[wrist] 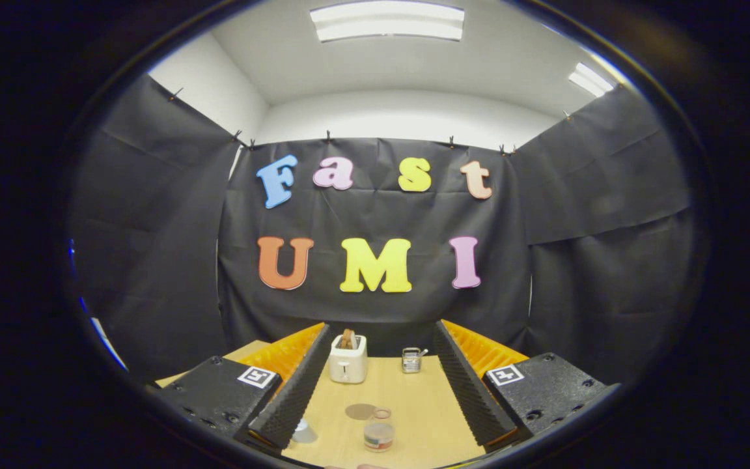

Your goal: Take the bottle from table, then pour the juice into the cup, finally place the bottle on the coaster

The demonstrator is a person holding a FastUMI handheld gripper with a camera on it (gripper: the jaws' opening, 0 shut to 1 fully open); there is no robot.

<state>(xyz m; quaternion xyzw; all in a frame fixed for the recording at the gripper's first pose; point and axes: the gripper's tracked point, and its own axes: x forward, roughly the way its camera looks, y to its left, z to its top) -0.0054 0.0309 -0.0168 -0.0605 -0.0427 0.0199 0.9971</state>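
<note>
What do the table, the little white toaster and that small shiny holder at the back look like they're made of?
The table, seen between the open fingers of the gripper, looks like pale wood or wood laminate with a matt finish and faint grain. The toaster looks like smooth white plastic or painted metal; I can't tell which. The holder glints like polished metal.

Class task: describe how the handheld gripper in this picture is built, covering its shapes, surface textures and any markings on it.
The gripper has two long, flat fingers whose inner faces are ribbed like sawtooth foam. Each finger is mounted on a blocky, rough-textured housing with recessed screw holes. On top of each housing sits a square white tag with a black pattern. No cables are visible.
</note>
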